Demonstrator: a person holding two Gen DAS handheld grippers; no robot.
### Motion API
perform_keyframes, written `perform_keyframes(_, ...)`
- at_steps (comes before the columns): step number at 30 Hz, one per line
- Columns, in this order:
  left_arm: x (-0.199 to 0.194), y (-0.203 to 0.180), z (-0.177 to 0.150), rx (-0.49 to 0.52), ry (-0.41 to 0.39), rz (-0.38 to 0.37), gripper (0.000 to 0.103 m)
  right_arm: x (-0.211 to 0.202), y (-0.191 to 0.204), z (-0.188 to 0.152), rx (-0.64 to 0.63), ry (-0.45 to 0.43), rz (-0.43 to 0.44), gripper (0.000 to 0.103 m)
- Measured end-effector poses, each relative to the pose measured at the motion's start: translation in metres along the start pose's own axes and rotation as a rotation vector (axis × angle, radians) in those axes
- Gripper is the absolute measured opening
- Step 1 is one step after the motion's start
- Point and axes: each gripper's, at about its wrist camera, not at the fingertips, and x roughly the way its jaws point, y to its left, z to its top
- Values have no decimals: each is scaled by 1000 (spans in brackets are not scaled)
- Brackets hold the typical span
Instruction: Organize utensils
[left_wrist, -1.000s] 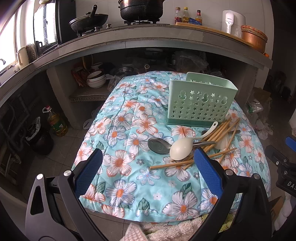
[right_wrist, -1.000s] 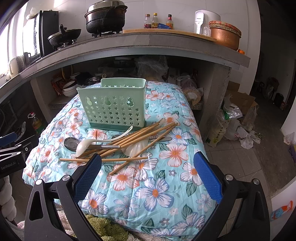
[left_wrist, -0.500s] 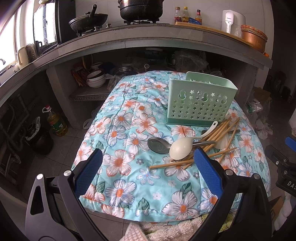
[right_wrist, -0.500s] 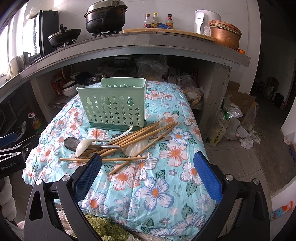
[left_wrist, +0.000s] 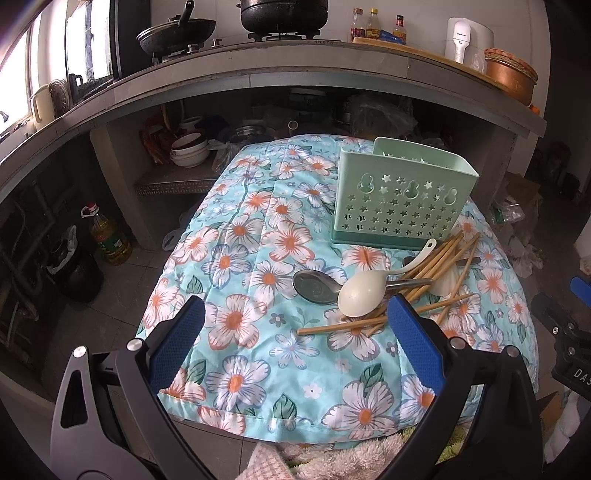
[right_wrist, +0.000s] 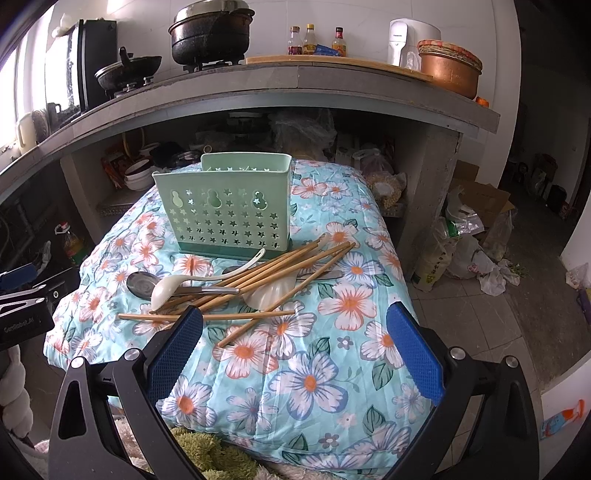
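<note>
Nothing sorted yet: both grippers, left gripper and right gripper, gape empty, so next pick chopsticks for the far green caddy.

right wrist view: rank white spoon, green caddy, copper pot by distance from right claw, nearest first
Measured from the right claw, which is open:
1. White spoon: on the floral cloth, ahead and left, in the utensil pile.
2. Green caddy: upright behind the pile.
3. Copper pot: on the counter, far right.

Soft daylight from a blown-out window at left, dim under-counter shadows, fisheye-bent edges.
</note>
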Motion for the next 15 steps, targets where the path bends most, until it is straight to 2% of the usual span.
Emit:
perform_keyframes(8, 38, -4, 11, 28, 66, 7, 95, 15, -5, -12, 16, 35, -4, 97)
perform_keyframes(15, 71, -12, 26, 62, 77, -14, 95, 37, -13, -14, 66, 57, -15, 97)
